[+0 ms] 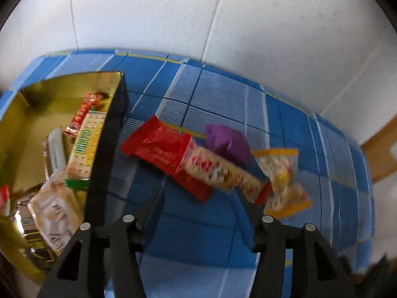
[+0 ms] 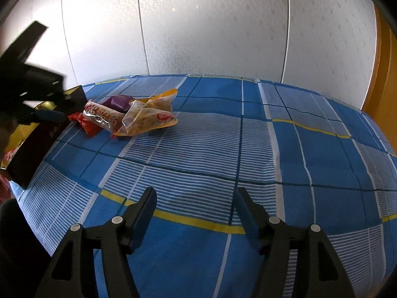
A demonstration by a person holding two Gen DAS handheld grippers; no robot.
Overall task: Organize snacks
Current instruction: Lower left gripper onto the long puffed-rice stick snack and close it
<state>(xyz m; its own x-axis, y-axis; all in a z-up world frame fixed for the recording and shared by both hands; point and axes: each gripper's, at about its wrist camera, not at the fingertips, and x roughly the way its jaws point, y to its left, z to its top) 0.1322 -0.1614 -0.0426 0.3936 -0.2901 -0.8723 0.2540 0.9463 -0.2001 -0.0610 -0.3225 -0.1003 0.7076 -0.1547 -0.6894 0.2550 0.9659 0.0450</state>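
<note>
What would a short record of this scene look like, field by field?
surface: blue plaid cloth
container: gold-lined box, already holding several snack packets
loose snacks: red packet, long clear-wrapped bar, purple packet, yellow-edged bag
left gripper: fingers open, empty, above the loose pile
right gripper: fingers open, empty, over bare cloth

On the bed [image 2: 223, 154] a box [image 1: 109, 149] stands at the left, with several snack packets [image 1: 84, 146] lying inside it. Just right of the box wall, a small heap of packets [image 1: 198, 164] lies on the cover: one long packet [image 1: 223, 171] rests across a flat packet [image 1: 158, 146], a crumpled wrapper [image 1: 228, 141] lies behind them, and a bag [image 1: 282, 181] lies at the heap's right end. A panelled wall [image 2: 211, 29] stands behind the bed.
</note>
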